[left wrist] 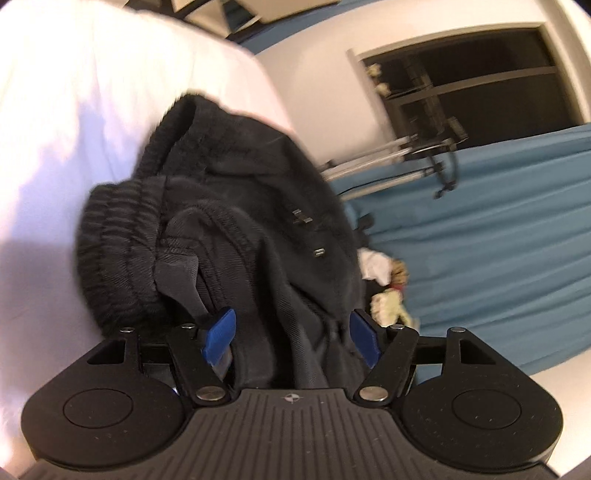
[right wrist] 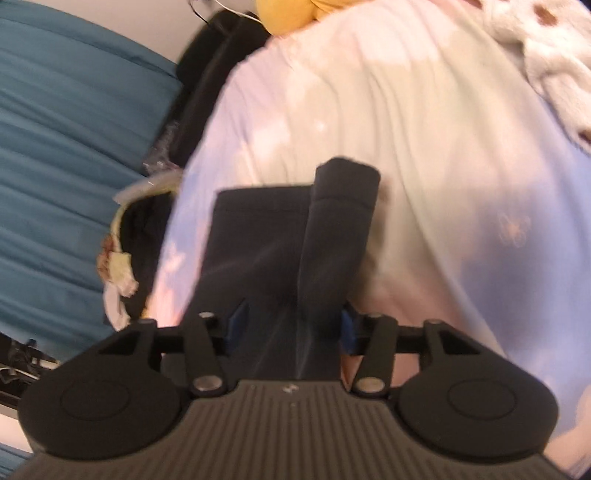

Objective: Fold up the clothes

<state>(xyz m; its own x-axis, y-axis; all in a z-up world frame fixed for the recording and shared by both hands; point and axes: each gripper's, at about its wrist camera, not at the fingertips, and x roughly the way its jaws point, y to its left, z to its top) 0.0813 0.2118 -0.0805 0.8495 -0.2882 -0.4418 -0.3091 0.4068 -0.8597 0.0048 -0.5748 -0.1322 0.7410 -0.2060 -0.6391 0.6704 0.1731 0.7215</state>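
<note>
A pair of dark sweatpants is held up over the white bed [left wrist: 55, 147]. In the left wrist view the bunched waistband end [left wrist: 221, 221], with its ribbed elastic and metal drawstring tips, fills the middle; my left gripper [left wrist: 291, 332] has its blue pads [left wrist: 219, 338] set wide, with the dark cloth bunched between them. In the right wrist view the two leg ends [right wrist: 295, 229] hang over the pale sheet [right wrist: 424, 147]; my right gripper [right wrist: 291, 328] has the leg cloth between its blue pads [right wrist: 236, 325]. Both fingertips are mostly hidden by fabric.
A blue curtain [left wrist: 498, 221] hangs beside the bed and also shows in the right wrist view [right wrist: 55, 147]. A dark window [left wrist: 480, 81] and a metal stand [left wrist: 406, 155] lie beyond. A yellow item [right wrist: 288, 14] and a cream spotted blanket [right wrist: 546, 62] lie on the bed.
</note>
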